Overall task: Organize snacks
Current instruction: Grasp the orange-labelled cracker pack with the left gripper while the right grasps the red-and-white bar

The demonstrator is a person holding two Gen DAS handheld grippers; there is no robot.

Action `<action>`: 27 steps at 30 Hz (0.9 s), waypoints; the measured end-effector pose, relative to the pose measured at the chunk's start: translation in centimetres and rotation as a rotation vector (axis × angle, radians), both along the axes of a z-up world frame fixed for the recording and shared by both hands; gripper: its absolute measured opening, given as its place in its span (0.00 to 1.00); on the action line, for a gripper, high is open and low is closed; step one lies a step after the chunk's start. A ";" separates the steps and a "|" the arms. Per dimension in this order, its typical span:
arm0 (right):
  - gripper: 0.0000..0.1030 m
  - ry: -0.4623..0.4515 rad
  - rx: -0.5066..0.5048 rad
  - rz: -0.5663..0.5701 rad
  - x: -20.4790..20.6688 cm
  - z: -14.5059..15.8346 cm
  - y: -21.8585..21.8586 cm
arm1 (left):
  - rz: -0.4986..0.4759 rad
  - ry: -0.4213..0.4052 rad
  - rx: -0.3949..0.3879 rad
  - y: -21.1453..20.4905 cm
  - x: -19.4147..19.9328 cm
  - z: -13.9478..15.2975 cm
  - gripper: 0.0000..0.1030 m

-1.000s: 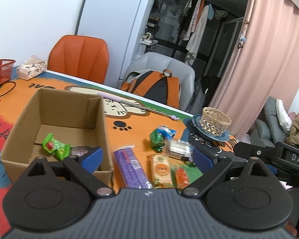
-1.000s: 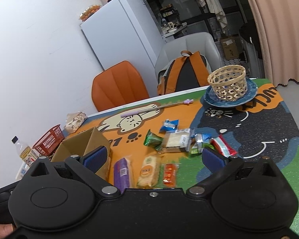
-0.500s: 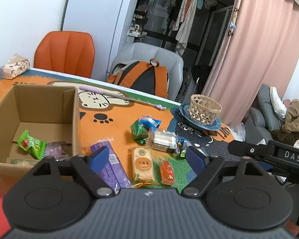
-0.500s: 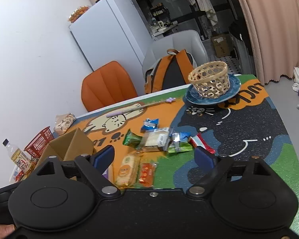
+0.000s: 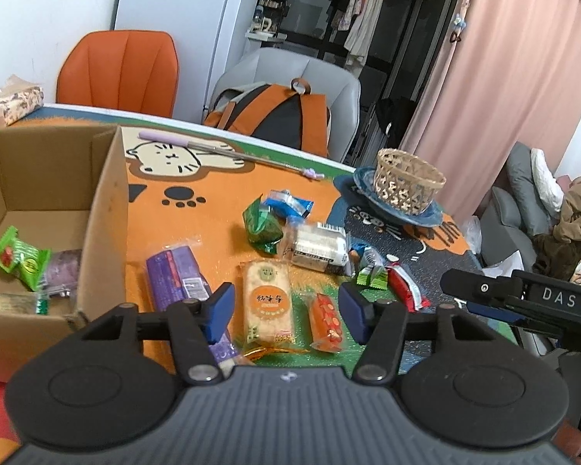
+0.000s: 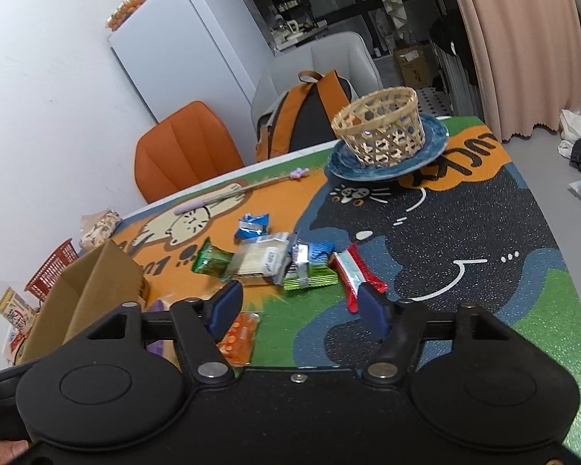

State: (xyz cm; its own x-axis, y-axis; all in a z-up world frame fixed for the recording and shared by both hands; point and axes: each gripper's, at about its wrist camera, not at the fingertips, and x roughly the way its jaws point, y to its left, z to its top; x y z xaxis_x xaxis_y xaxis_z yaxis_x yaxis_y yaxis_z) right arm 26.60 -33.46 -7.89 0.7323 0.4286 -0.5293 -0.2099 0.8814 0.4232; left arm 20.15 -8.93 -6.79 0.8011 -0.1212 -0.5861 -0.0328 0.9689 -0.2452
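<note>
the worktop (image 5: 220,209), covered by a cartoon cat mat, is shown from both wrist views. at its left stands an open cardboard box (image 5: 108,209), in which a green snack packet (image 5: 17,257) and a purplish packet (image 5: 64,273) are seen. on the mat beside the box lie, from left to right, a purple snack pack (image 5: 176,271), a beige rice cracker pack (image 5: 267,302) and a small orange packet (image 5: 326,321); behind them a green bag (image 5: 261,224), a clear cracker pack (image 5: 317,248), a blue packet (image 5: 288,202) and a red-and-white stick packet (image 6: 354,271) are clustered. a wicker basket (image 6: 379,126) is set on a blue plate (image 6: 434,143) at the far right. the left hand-held gripper (image 5: 286,310) is held above the beige and orange packs, fingers apart and empty. the right hand-held gripper (image 6: 300,306) is likewise held apart, gripping nothing.
</note>
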 end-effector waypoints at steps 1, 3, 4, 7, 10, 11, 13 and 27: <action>0.61 0.004 -0.003 -0.001 0.3 -0.2 0.0 | 0.000 0.006 0.000 0.0 0.3 -0.2 0.55; 0.59 0.011 -0.010 -0.001 0.9 -0.6 0.0 | 0.001 0.018 0.001 -0.1 0.9 -0.7 0.55; 0.59 0.016 -0.013 -0.001 1.2 -0.7 0.1 | 0.002 0.023 0.003 -0.1 1.2 -0.9 0.55; 0.58 0.028 -0.024 -0.002 2.3 -1.3 0.1 | 0.006 0.039 0.004 -0.1 2.1 -1.6 0.54; 0.58 0.045 -0.036 -0.005 3.4 -2.0 0.1 | 0.008 0.060 0.003 -0.2 2.9 -2.4 0.54; 0.58 0.051 -0.038 -0.006 3.8 -2.3 0.2 | 0.008 0.067 0.004 -0.2 3.2 -2.6 0.54; 0.58 0.060 -0.045 -0.007 4.6 -2.8 0.2 | 0.005 0.080 0.003 -0.2 3.7 -3.1 0.54; 0.57 0.063 -0.094 -0.007 7.1 -4.2 1.0 | 0.016 0.094 0.041 -0.1 5.7 -4.6 0.46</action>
State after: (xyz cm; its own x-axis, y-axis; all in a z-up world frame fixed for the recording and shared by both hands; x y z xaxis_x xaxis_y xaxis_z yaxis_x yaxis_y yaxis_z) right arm 33.70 -32.48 -12.11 0.6992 0.3696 -0.6119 -0.1790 0.9192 0.3506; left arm 25.83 -8.99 -11.39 0.7444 -0.0830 -0.6626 -0.0697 0.9772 -0.2007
